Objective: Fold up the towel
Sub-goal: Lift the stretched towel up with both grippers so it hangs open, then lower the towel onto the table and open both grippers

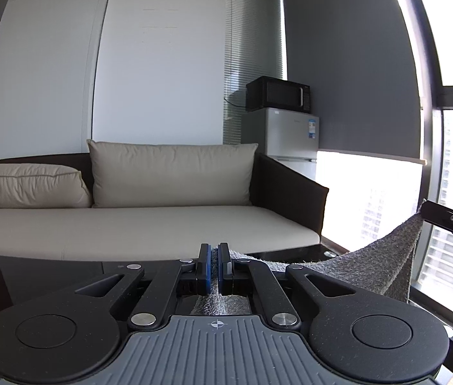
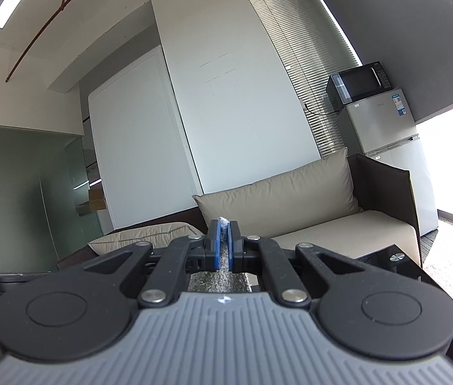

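I have the towel (image 1: 370,266) lifted off the dark glass tabletop (image 1: 293,252), one part pinched in each claw. The left claw (image 1: 215,268) is closed narrow on grey terry, which runs up between its blue pads and hangs in a slack curve toward the right claw (image 1: 451,221), seen at the frame edge. In its own view the right claw (image 2: 224,245) is likewise clamped on a tuft of towel. My judgement: this is the lift-and-spread step, with no fold laid yet (whether I hold true corners is hidden). The next move calls for drawing the claws apart to take out the sag, then lowering the cloth flat. The sofa (image 1: 130,227) sits beyond.
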The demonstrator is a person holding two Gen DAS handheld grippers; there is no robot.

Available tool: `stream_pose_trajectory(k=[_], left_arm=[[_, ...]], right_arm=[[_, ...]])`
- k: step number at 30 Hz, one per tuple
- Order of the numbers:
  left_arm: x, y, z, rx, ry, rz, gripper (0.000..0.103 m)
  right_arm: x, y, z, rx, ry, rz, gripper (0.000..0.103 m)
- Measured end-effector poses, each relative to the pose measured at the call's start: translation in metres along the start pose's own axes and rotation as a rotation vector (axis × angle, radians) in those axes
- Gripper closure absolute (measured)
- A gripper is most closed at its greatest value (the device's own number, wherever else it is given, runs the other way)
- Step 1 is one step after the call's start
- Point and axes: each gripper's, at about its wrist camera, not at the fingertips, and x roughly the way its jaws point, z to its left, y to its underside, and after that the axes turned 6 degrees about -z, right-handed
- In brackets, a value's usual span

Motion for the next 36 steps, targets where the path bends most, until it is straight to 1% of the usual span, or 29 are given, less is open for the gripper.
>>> stream_pose_trajectory(k=[8, 18, 23, 28, 32, 36], left_arm=[[0.055, 0.027, 0.005, -0.006, 0.005, 0.053, 0.099], [0.112, 0.058, 0.022, 0.027, 0.004, 0.117, 0.099], [0.137, 0.066, 0.03, 0.046, -0.007, 0.144, 0.099], [0.154, 0.074, 0.036, 0.043, -0.013, 0.178, 0.099], [0.162, 0.078, 0.04, 0.042, -0.028, 0.205, 0.099], [0.167, 0.081, 0.044, 0.043, -0.032, 0.224, 0.099]], right_arm=[[0.06, 0.035, -0.029, 0.005, 0.064, 0.077, 0.099], [0.123, 0.075, -0.065, 0.028, 0.118, 0.163, 0.099], [0.145, 0.088, -0.072, 0.027, 0.13, 0.201, 0.099], [0.157, 0.098, -0.079, 0.034, 0.154, 0.227, 0.099], [0.166, 0.103, -0.085, 0.046, 0.178, 0.244, 0.099], [0.17, 0.102, -0.085, 0.042, 0.178, 0.244, 0.099]])
